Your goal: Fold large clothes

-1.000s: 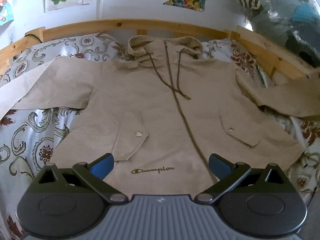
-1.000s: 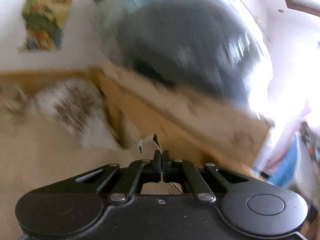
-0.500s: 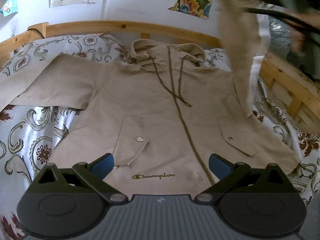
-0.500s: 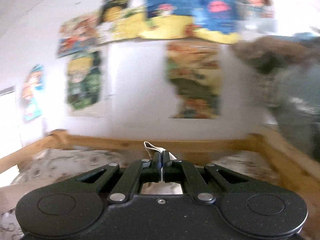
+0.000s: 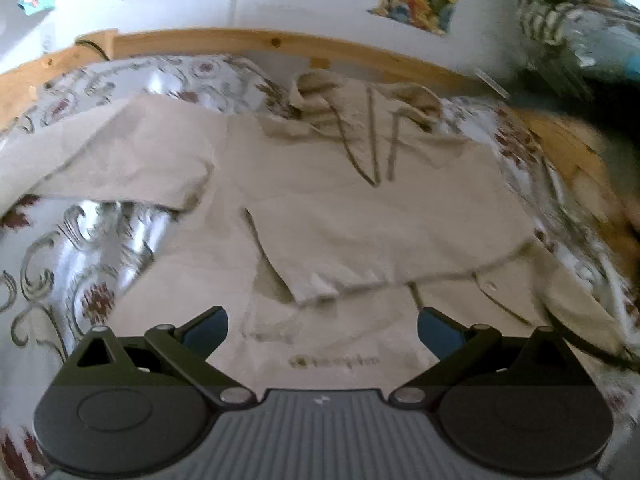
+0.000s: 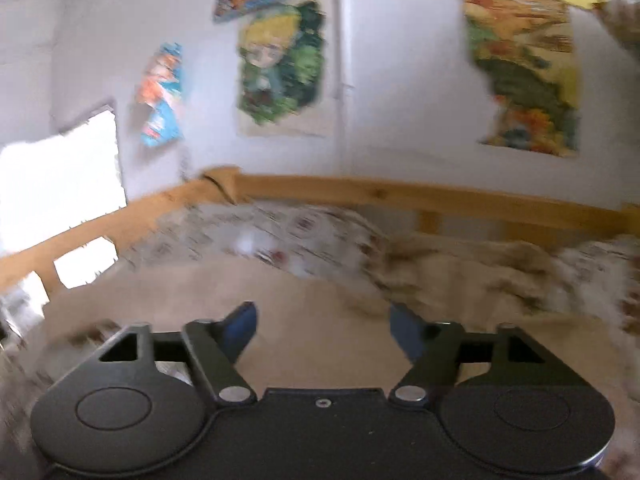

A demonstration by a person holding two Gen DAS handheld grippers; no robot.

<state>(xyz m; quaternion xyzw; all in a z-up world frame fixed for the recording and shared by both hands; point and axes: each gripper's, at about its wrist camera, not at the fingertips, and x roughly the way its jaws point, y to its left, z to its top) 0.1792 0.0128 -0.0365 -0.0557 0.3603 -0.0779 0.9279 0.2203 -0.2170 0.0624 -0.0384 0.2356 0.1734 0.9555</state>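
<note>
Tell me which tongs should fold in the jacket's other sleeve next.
Left. The left tongs hang open facing the jacket, whose spread sleeve lies on their side. The right tongs, also open, seem to point mostly at the wall.

My wooden-railed bed (image 5: 256, 42), floral sheet (image 5: 76, 248) over it, beige hooded jacket (image 5: 320, 208) spread across its middle, hood by the far rail

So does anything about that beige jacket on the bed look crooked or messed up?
A little. On the beige hooded zip jacket, one sleeve lies folded across the chest at a slant, its cuff over the zip, while the other sleeve is spread out over the floral bedsheet. Nothing looks torn or spilled.
</note>
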